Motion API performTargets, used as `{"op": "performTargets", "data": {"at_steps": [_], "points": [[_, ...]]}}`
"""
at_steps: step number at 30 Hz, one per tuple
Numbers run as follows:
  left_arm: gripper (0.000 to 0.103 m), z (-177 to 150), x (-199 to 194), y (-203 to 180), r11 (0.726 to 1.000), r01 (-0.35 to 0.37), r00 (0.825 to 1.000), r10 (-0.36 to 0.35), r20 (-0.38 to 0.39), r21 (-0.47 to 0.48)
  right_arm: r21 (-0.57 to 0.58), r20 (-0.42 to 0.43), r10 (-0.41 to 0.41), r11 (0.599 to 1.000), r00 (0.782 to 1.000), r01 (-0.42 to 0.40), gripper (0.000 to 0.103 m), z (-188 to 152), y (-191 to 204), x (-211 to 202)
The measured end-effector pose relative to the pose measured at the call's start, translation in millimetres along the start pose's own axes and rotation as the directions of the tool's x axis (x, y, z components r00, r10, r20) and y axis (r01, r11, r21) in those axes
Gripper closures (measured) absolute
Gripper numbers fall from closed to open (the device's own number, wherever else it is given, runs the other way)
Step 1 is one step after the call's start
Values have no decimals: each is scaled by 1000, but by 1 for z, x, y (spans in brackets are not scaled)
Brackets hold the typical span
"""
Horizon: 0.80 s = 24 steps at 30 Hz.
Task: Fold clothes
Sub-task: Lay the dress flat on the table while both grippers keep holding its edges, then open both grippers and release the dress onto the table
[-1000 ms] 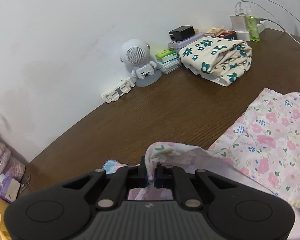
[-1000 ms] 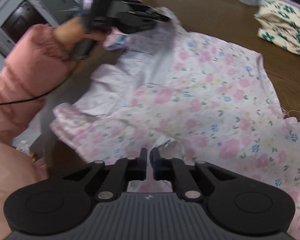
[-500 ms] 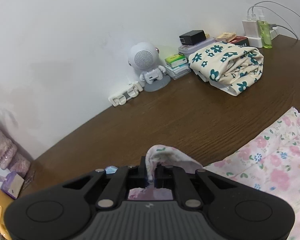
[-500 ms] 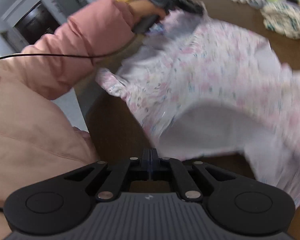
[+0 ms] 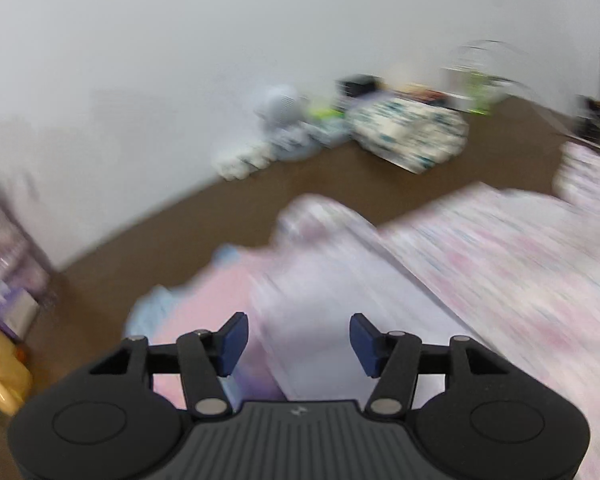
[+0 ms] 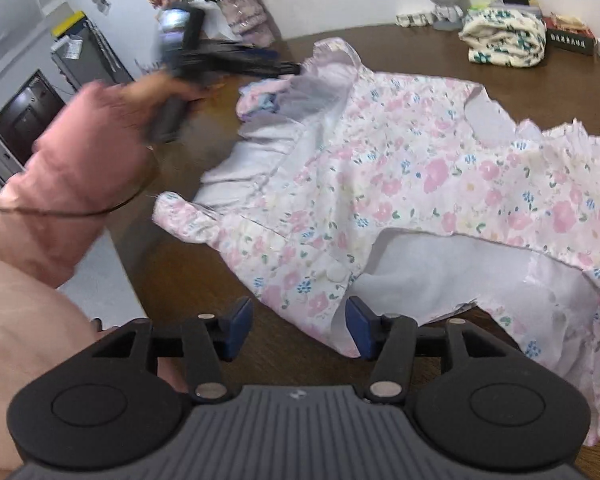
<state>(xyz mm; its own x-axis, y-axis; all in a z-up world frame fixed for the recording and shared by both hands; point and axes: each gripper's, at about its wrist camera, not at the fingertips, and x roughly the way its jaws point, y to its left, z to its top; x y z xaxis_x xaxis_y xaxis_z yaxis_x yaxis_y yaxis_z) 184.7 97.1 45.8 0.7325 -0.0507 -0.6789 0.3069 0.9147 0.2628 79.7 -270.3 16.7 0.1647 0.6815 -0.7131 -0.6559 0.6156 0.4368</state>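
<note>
Floral pink garment (image 6: pixel 412 184) lies spread across the table's (image 6: pixel 400 44) near edge; left gripper (image 5: pixel 295 339) and right gripper (image 6: pixel 298 328) have just been opening, nothing pinched. Next: regrip an edge to fold.

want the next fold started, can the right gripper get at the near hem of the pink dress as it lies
Probably yes. The right gripper has open jaws, just opened, with the dress hem lying flat on the table right ahead. Nothing lies between them.
</note>
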Motion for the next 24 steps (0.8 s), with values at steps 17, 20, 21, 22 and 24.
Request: {"op": "performTargets", "data": {"at_steps": [17, 20, 21, 22, 24], "points": [[99, -104, -78, -70, 892, 432, 900, -416, -130, 130, 49, -56, -14, 999, 998, 17, 69, 0, -3, 30], [99, -104, -87, -70, 875, 451, 892, -434, -128, 174, 63, -70, 29, 998, 997, -25, 94, -3, -2, 26], [98, -105, -91, -70, 861, 473, 880, -456, -131, 185, 61, -74, 51, 997, 996, -47, 95, -3, -1, 22], [95, -107, -93, -70, 851, 490, 871, -471, -139, 190, 52, -81, 64, 997, 995, -60, 96, -4, 1, 18], [84, -110, -94, -67, 843, 501, 865, -477, -157, 196, 34, -105, 75, 997, 992, -72, 96, -6, 6, 16]]}}
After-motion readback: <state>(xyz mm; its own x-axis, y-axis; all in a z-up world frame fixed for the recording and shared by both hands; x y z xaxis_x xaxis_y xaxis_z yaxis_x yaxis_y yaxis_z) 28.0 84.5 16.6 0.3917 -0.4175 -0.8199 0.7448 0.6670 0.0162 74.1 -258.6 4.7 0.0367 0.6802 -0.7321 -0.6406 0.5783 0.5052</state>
